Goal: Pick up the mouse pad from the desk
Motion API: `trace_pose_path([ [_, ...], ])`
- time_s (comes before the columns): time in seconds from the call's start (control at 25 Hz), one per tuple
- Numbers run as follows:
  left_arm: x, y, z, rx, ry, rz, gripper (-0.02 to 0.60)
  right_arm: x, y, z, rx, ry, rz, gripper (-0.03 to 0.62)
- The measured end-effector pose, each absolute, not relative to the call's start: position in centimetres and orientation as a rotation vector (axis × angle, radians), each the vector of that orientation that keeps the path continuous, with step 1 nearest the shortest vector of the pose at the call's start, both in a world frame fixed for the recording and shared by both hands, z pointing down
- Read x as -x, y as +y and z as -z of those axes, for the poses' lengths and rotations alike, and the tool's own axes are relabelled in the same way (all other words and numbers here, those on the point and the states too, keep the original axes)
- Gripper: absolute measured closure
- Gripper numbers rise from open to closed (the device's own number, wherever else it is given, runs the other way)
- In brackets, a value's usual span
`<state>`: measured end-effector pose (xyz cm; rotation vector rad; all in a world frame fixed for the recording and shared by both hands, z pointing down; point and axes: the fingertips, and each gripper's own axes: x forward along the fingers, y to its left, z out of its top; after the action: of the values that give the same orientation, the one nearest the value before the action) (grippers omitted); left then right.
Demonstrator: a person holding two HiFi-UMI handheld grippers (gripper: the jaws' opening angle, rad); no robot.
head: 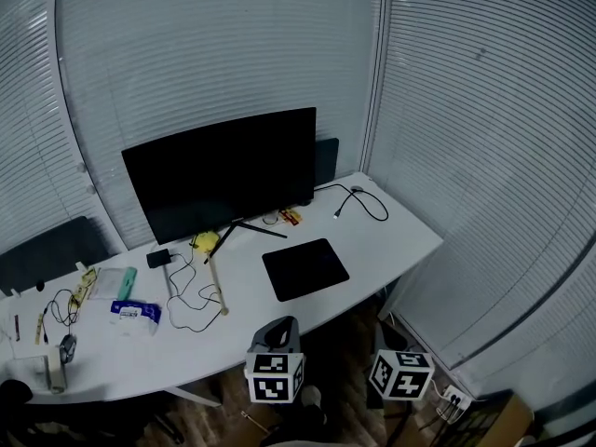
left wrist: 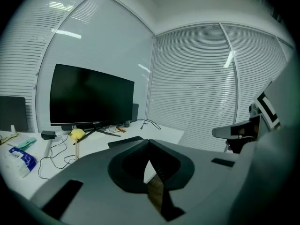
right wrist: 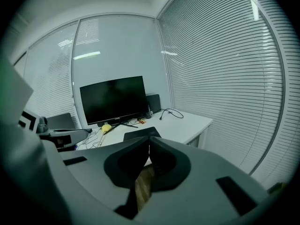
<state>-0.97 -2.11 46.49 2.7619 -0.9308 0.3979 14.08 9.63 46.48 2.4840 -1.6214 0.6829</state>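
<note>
The black mouse pad (head: 304, 268) lies flat on the white desk (head: 400, 240), in front of the monitor and right of centre. It also shows in the left gripper view as the mouse pad (left wrist: 123, 142) and in the right gripper view as the mouse pad (right wrist: 139, 133), just past the jaw tips. Both grippers hang below the desk's near edge, apart from the pad. My left gripper (left wrist: 149, 141) has its jaws closed tip to tip with nothing between them; its marker cube (head: 276, 376) shows in the head view. My right gripper (right wrist: 149, 138) is likewise shut and empty, with its cube (head: 401, 374) to the right.
A dark monitor (head: 223, 170) stands at the back of the desk. Left of the pad lie tangled cables (head: 191, 301), a yellow object (head: 205, 241), a stick (head: 217, 287) and a blue packet (head: 136, 312). A black cable (head: 361, 203) loops at the right. Blinds line the walls.
</note>
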Motion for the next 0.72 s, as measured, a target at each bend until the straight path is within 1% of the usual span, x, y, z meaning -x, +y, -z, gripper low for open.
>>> trace_pose_path([
  [0.28, -0.8, -4.8, -46.4, -2.743, -0.975, -0.375, 0.565, -16.4, 7.2, -45.7, -2.456, -1.633, -0.610, 0.560],
  [0.72, -5.3, -10.1, -44.7, -2.757, -1.023, -0.325, 0.565, -21.3, 1.6, -44.3, -2.437, -1.658, -0.552, 0.560],
])
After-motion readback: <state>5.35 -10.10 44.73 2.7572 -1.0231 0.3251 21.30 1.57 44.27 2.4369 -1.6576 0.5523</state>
